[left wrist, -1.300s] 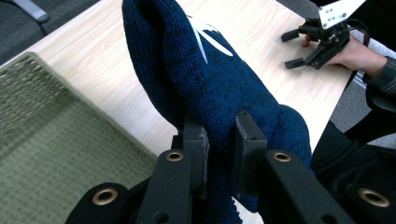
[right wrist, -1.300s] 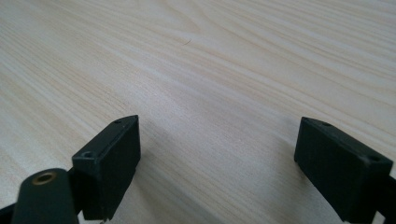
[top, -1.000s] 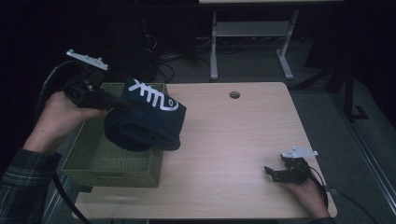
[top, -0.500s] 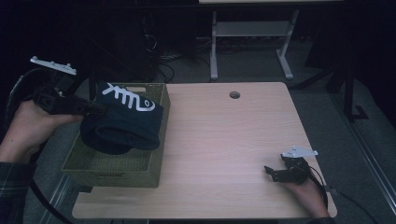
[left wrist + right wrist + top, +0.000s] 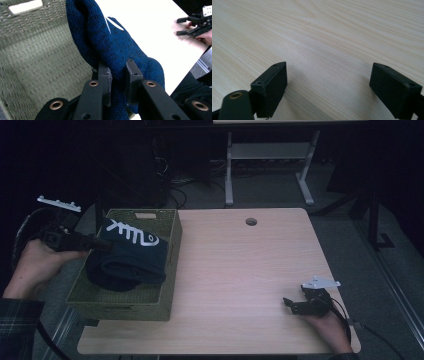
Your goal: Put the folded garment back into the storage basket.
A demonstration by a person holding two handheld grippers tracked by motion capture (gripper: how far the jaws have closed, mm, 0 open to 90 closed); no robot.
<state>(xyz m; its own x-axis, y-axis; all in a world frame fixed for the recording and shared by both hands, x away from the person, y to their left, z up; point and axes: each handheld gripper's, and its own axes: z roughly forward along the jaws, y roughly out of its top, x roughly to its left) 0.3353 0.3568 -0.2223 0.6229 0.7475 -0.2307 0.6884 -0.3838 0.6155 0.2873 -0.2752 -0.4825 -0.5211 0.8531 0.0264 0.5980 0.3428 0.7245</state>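
Observation:
A dark blue knitted garment with a white pattern hangs into a woven green basket at the table's left. My left gripper is shut on a fold of the blue knit, its jaws pinching the cloth above the basket's inside. At the table's front right my right gripper rests open on the wood, with nothing between its fingers. The right gripper also appears far off in the left gripper view.
The light wood table has a round cable hole near its far edge. A white metal frame stands on the dark floor behind the table.
My left gripper has carried the blue garment leftward and down, from above the basket's right rim into the basket. The right gripper has stayed put.

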